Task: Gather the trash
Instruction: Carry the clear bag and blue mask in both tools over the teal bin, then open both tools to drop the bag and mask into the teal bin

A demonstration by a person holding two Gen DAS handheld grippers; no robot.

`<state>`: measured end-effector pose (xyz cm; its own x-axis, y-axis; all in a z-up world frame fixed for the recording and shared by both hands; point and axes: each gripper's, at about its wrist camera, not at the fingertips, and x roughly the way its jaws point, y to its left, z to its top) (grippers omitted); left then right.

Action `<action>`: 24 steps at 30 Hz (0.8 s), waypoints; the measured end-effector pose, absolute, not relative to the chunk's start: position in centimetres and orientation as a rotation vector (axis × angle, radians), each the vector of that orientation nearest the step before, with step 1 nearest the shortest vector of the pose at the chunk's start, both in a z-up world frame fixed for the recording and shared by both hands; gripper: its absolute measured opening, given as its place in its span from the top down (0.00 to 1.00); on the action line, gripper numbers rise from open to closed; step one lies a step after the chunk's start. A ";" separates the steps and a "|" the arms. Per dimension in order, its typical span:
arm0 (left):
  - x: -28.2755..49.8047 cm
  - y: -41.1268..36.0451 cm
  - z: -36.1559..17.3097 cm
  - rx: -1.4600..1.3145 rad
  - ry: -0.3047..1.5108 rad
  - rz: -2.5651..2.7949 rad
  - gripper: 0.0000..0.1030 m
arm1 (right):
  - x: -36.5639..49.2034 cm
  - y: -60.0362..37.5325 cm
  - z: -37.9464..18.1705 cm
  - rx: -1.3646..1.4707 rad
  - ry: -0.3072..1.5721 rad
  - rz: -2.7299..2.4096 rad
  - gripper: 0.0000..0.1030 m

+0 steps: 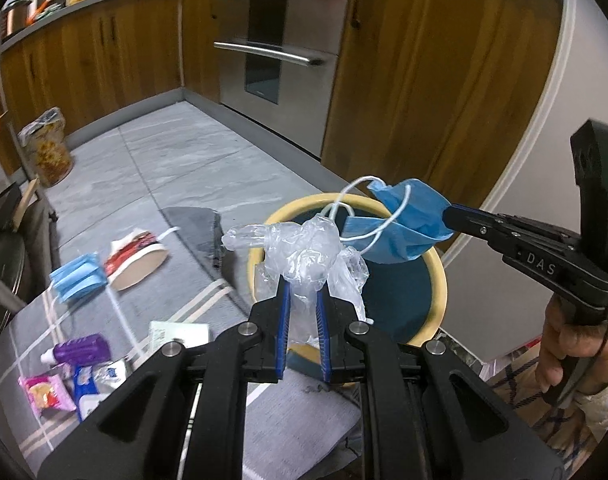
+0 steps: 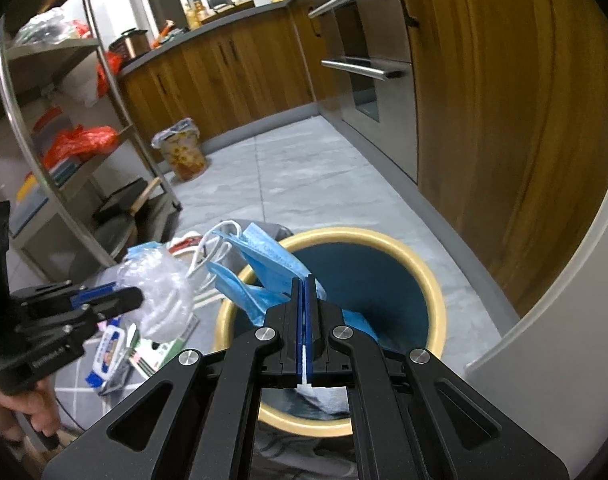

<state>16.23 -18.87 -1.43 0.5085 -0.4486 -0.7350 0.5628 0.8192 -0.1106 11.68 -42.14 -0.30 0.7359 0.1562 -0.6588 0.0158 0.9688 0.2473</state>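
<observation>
My left gripper (image 1: 304, 286) is shut on a crumpled clear plastic glove (image 1: 299, 248) and holds it over the near rim of a round bin (image 1: 436, 276) with a yellow rim and dark blue inside. My right gripper (image 2: 305, 280) is shut on a blue face mask (image 2: 263, 256) with white ear loops, held above the bin (image 2: 432, 280). In the left wrist view the right gripper (image 1: 448, 214) comes in from the right with the mask (image 1: 404, 224). In the right wrist view the left gripper (image 2: 137, 296) holds the glove (image 2: 159, 292) at left.
On a grey mat at left lie another blue mask (image 1: 77, 278), a red and white carton (image 1: 137, 260), a purple bottle (image 1: 81, 350), a pink wrapper (image 1: 47, 394) and other packets. A flowered bin (image 2: 181, 152) stands by the wooden cabinets. A metal shelf rack (image 2: 63, 128) is at left.
</observation>
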 end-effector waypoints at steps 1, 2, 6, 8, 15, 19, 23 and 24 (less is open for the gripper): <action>16.4 -19.5 -1.9 0.158 0.845 -0.617 0.88 | 11.8 -42.3 -0.6 0.251 0.751 0.073 0.98; 16.6 -19.9 -2.2 0.163 0.851 -0.621 0.88 | 11.9 -42.3 -0.8 0.253 0.757 0.070 0.98; 17.2 -21.4 -3.9 0.178 0.884 -0.638 0.88 | 12.2 -42.9 -2.2 0.271 0.793 0.046 0.98; 17.5 -21.8 -4.7 0.167 0.904 -0.646 0.88 | 12.4 -43.2 -3.0 0.285 0.815 0.036 0.98; 18.6 -22.5 -6.4 0.148 0.951 -0.646 0.88 | 12.8 -43.1 -4.6 0.276 0.870 0.024 0.98; 18.7 -22.8 -7.3 0.158 0.973 -0.648 0.88 | 13.0 -42.9 -5.2 0.271 0.893 0.023 0.98; 18.9 -22.9 -7.9 0.166 0.987 -0.637 0.87 | 13.2 -42.8 -5.6 0.270 0.917 0.030 0.98; 18.9 -22.9 -8.1 0.165 0.988 -0.635 0.87 | 13.2 -42.8 -5.8 0.270 0.922 0.030 0.98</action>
<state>18.90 -22.86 -8.06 0.3871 -0.4241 -0.8187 0.5686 0.8088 -0.1501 13.21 -42.80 -5.76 0.6065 0.1409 -0.7825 0.0897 0.9658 0.2435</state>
